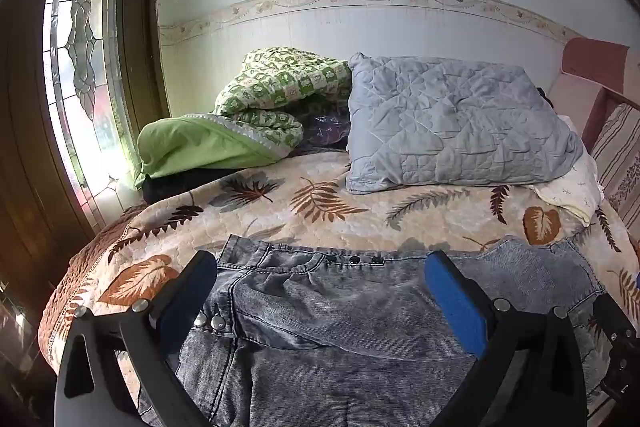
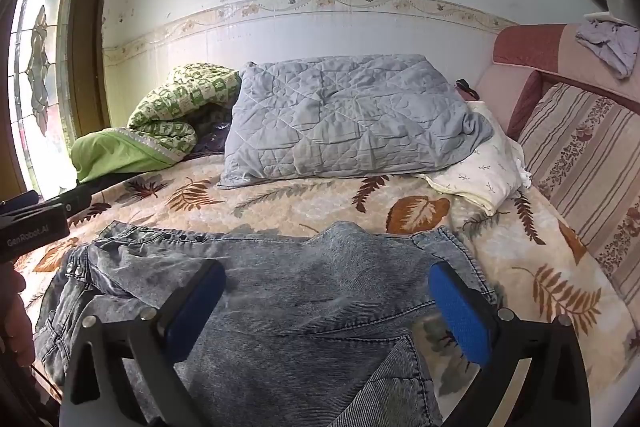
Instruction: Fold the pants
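Both the left gripper [image 1: 320,291] and right gripper [image 2: 326,301] hover level over the acid-wash jeans [image 1: 340,307] at the frames' bottom, fingers spread wide, holding nothing.

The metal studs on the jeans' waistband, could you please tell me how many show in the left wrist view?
5: three dark studs along the top edge, two shiny studs lower left; folds may hide more.
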